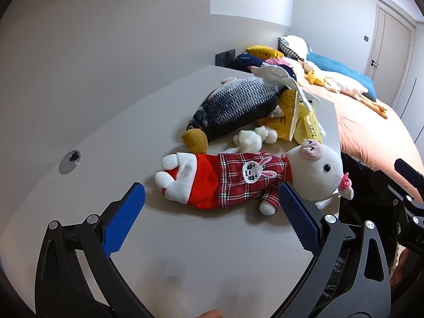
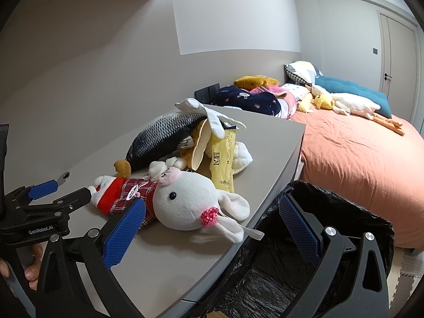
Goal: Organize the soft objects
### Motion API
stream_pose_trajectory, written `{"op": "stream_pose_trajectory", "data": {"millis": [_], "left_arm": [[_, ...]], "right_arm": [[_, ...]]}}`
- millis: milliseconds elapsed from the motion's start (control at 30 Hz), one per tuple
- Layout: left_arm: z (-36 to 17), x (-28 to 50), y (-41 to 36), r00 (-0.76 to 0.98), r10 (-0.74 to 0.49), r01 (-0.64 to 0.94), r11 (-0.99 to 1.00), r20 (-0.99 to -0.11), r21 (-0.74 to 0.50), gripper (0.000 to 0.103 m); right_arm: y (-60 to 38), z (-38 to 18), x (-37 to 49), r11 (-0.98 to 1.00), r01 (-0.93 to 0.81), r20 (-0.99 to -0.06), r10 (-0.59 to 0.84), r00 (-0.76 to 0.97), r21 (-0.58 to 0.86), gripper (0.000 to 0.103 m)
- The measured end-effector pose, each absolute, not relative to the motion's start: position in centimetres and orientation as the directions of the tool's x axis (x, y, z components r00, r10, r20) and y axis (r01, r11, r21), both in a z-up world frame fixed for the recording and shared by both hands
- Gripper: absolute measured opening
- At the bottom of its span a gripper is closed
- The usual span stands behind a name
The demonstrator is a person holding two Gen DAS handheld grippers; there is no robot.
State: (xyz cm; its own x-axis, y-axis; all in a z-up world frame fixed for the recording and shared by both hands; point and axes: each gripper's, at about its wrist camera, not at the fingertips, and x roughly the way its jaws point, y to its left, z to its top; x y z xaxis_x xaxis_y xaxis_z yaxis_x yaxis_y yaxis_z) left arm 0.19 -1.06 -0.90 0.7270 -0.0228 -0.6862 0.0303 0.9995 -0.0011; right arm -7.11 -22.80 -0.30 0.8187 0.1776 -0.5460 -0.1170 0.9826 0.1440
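Note:
A white rabbit plush (image 1: 238, 180) in a red plaid outfit lies on its side on the grey desk (image 1: 185, 251), head near the right edge. My left gripper (image 1: 210, 189) is open just short of its body, one blue pad on either side. My right gripper (image 2: 212, 202) is open too, with the rabbit's head (image 2: 182, 201) between its left pad and the bin. Behind the rabbit lie a grey fish plush (image 1: 233, 106), a small white plush (image 1: 251, 139), a brown plush piece (image 1: 194, 139) and yellow packets (image 1: 307, 124). The left gripper (image 2: 63, 189) also shows in the right wrist view.
A bin lined with a black bag (image 2: 344, 212) stands against the desk's right edge, under my right gripper. Beyond it is a bed with an orange cover (image 2: 357, 153), a goose plush (image 2: 352, 104) and a heap of soft toys (image 2: 249, 98). A round cable grommet (image 1: 70, 161) sits in the desk.

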Motion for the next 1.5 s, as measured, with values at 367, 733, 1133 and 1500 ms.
{"op": "stream_pose_trajectory", "data": {"millis": [367,733,1133,1500], "left_arm": [[-2.9,3.5,-2.6,0.676,-0.103,0.104,0.994,-0.730,-0.044,0.097],[-5.9,7.3,-4.2,0.615,-0.111,0.153,0.988,-0.780,-0.020,0.097],[-8.7,8.3,-4.6,0.563,-0.096,0.180,0.984,-0.821,0.008,0.097],[-7.9,7.7,-4.9,0.588,-0.104,0.164,0.986,-0.802,-0.008,0.037]], "right_arm": [[-24.2,-1.2,-5.8,0.983,-0.083,-0.553,0.163,0.817,0.166,0.100],[-25.5,-1.9,-4.3,0.978,-0.056,-0.547,0.159,0.822,0.199,0.100],[-26.2,-2.8,-3.1,0.974,-0.040,-0.552,0.159,0.819,0.222,0.100],[-26.4,-3.6,-2.5,0.973,-0.037,-0.562,0.162,0.811,0.228,0.100]]}}
